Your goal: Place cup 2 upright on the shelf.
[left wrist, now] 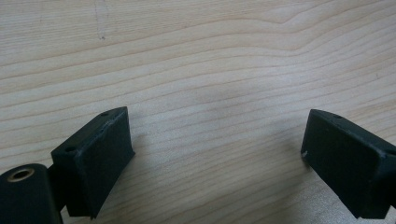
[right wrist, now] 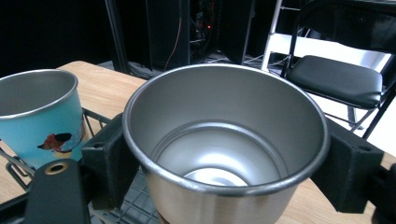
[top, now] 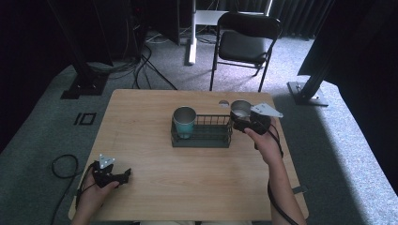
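At the right end of the dark wire basket [top: 202,132], the right gripper [top: 244,123] clamps a plain stainless-steel cup [top: 241,109].

Right gripper view: both black jaws press against opposite sides of the steel cup [right wrist: 224,140], which stands upright, mouth open and inside bare, above the basket's right edge; whether its base touches the basket or the light wooden table [top: 155,183] cannot be told. A second metal cup with a teal printed outside [top: 184,122] stands upright in the basket's left end, well apart from the held cup. The left gripper [top: 112,176] rests at the near left of the table; in its own view its jaws stand spread wide over bare wood, holding nothing.
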The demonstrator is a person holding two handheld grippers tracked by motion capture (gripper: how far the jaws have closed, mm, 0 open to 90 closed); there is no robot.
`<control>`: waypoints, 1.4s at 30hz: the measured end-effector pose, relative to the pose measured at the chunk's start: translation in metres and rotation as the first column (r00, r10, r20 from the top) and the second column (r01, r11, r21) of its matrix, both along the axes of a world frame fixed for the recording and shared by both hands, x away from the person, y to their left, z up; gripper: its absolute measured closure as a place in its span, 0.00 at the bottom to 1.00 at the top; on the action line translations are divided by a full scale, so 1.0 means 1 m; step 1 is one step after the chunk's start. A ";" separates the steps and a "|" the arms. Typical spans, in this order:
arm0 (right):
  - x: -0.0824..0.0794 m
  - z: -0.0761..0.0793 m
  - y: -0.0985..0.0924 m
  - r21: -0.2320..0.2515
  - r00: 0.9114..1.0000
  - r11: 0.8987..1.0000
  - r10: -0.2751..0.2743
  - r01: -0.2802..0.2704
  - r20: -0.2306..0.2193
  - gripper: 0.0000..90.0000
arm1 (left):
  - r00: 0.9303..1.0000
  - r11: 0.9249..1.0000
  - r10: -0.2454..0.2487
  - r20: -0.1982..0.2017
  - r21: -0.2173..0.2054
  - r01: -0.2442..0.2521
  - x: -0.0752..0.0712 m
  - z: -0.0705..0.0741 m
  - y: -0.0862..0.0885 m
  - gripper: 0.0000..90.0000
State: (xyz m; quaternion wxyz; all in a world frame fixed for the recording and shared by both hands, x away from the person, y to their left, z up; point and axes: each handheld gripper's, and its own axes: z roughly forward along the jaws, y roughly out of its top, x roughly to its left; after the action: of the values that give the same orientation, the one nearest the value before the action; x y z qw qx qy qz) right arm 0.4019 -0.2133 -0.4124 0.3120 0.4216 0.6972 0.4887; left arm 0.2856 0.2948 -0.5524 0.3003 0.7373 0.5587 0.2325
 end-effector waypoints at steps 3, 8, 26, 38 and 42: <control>0.001 0.001 0.005 0.001 1.000 1.000 0.010 -0.010 0.001 0.20 | 1.000 1.000 0.000 0.000 0.000 0.000 0.000 0.000 0.000 0.10; 0.002 0.002 0.014 0.006 1.000 1.000 0.028 -0.028 0.001 0.20 | 1.000 1.000 0.000 0.000 0.000 0.000 0.000 0.000 0.000 0.10; 0.010 -0.005 0.050 0.010 0.996 0.996 0.089 -0.088 -0.017 0.20 | 1.000 1.000 0.000 0.000 0.000 0.000 0.000 0.000 0.000 0.10; 0.015 -0.021 0.067 0.009 0.994 0.995 0.103 -0.103 -0.037 0.20 | 1.000 1.000 0.000 0.000 0.000 0.000 0.000 0.000 0.000 0.10; 0.016 -0.027 0.070 0.010 0.993 0.995 0.104 -0.103 -0.049 0.20 | 1.000 1.000 0.000 0.000 0.000 0.000 0.000 0.000 0.000 0.10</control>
State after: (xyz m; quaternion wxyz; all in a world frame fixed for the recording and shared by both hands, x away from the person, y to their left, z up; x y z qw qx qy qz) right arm 0.4183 -0.1436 -0.4392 0.2675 0.3979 0.7237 0.4964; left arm 0.2856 0.2948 -0.5524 0.3003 0.7374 0.5586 0.2324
